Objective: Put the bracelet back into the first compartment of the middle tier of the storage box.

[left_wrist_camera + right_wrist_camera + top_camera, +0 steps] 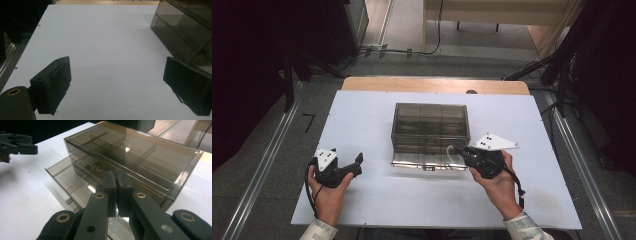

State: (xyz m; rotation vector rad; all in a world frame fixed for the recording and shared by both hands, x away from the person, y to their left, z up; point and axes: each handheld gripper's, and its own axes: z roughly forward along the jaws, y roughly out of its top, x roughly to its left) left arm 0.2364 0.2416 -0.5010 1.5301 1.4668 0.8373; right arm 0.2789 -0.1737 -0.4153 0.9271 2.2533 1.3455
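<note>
A smoky see-through drawer box (430, 120) stands mid-table, and its bottom drawer (422, 160) is pulled out toward me. My right gripper (459, 149) hovers over the drawer's right end. In the right gripper view its jaws (115, 173) are pressed together above the open drawer (65, 176), with a thin clear piece (115, 220) pinched between them and hanging down. That piece shows as a pale loop (451, 152) in the high view. My left gripper (358, 164) rests left of the box with its jaws wide apart (116, 67), and nothing is between them.
A white board (362, 125) covers the wooden table. The box's side (182, 27) rises at the right of the left gripper view. Dark stands and cables surround the table on the floor.
</note>
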